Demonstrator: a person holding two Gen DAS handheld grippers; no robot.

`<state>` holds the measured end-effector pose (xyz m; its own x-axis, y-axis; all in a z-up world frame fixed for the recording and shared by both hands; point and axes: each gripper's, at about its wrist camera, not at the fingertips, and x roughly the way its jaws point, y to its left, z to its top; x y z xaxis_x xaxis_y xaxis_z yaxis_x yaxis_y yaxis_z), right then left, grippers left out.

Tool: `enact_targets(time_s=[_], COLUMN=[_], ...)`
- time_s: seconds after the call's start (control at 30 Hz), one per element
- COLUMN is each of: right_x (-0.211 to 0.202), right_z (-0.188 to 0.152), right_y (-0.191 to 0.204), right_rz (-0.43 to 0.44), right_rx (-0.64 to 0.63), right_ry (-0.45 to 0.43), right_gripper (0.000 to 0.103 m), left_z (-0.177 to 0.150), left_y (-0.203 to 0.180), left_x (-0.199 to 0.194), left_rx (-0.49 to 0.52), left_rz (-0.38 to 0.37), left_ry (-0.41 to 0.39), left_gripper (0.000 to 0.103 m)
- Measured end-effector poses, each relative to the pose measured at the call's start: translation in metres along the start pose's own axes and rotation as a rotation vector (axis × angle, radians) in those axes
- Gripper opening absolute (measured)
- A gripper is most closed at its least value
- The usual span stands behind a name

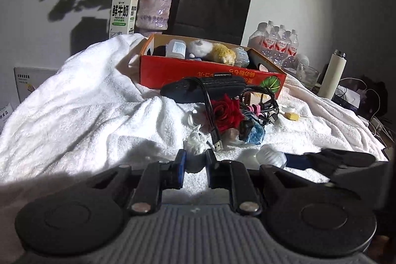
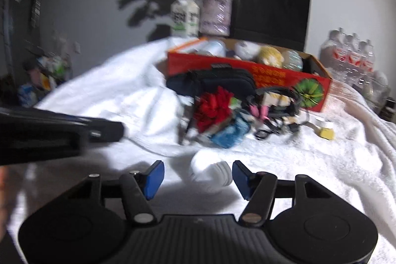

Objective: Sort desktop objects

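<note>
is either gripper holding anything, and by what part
Left gripper seems to pinch a white crumpled wad by its near end. Right gripper holds nothing: its jaws stand open around a white ribbed object.

The box [image 1: 212,71] is red with a green fruit print and yellow lettering. Before it lie a black case [image 1: 205,88], a red rose [image 1: 226,113] and a blue wrapper [image 1: 255,132], all on a white towel [image 1: 81,110]. Behind the box stand a black bag [image 1: 212,9], a white carton [image 1: 123,14] with green print and a mauve vase [image 1: 153,9].
</note>
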<state>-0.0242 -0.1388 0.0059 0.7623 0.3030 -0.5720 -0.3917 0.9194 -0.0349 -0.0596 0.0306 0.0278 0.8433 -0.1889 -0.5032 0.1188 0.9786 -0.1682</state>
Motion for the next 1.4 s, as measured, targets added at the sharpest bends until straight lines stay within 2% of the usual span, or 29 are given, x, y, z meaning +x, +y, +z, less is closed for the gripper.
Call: enact_targets(time_s=[0.07,0.13,0.3,0.37,0.4,0.57,0.67,0.77,0.87,0.93,1.03,1.13,1.23,1.33,1.4], right_x=[0.000,-0.003,-0.009,-0.011,-0.014,-0.036,-0.058,-0.076,-0.081,-0.078,-0.066,-0.039,0.006,0.063,0.105], right_z=[0.000,-0.002,-0.006,-0.006,-0.005,-0.004,0.000,0.012,0.034,0.054,0.092,0.136,0.180,0.218,0.238], right_y=[-0.007,-0.010,-0.015,-0.015,-0.015,-0.021,-0.026,-0.036,-0.051,-0.063,-0.080,-0.091,-0.100,-0.104,-0.102], right_rz=[0.039,0.027,0.029,0.024,0.019,-0.017,-0.032,-0.046,-0.061,-0.065,-0.023,-0.013,0.056,0.086,0.082], right_rx=[0.052,0.065,0.101,0.100,0.101,0.120,0.107,0.095,0.068,0.037,0.003,-0.053,-0.031,-0.028,-0.054], right_ry=[-0.001,-0.010,-0.020,-0.029,-0.037,-0.088,-0.124,-0.164,-0.202,-0.220,-0.237,-0.231,-0.169,-0.094,-0.032], right_gripper=[0.045,0.031,0.030,0.024,0.014,0.014,0.014,0.014,0.014,0.014,0.014,0.014,0.014,0.014,0.014], left_z=[-0.001,-0.003,-0.004,-0.005,-0.005,-0.004,0.003,0.020,0.051,0.083,0.135,0.178,0.211,0.238,0.249], left_y=[-0.002,-0.003,-0.008,-0.009,-0.009,-0.014,-0.017,-0.020,-0.024,-0.027,-0.027,-0.024,-0.014,-0.003,0.007], left_x=[-0.001,-0.002,-0.004,-0.006,-0.006,-0.016,-0.027,-0.032,-0.023,-0.009,0.020,0.063,0.116,0.173,0.208], left_rx=[0.007,0.011,0.019,0.021,0.022,0.033,0.026,0.025,0.048,0.053,0.033,0.034,0.023,0.024,0.037], left_rz=[-0.001,-0.002,-0.011,-0.011,-0.011,-0.003,-0.027,-0.071,-0.117,-0.156,-0.195,-0.151,-0.096,-0.047,0.015], left_ry=[-0.001,-0.002,-0.001,-0.003,-0.004,-0.025,-0.053,-0.085,-0.106,-0.111,-0.084,-0.045,0.015,0.087,0.124], left_gripper=[0.017,0.017,0.017,0.017,0.017,0.017,0.017,0.017,0.017,0.017,0.017,0.017,0.017,0.017,0.017])
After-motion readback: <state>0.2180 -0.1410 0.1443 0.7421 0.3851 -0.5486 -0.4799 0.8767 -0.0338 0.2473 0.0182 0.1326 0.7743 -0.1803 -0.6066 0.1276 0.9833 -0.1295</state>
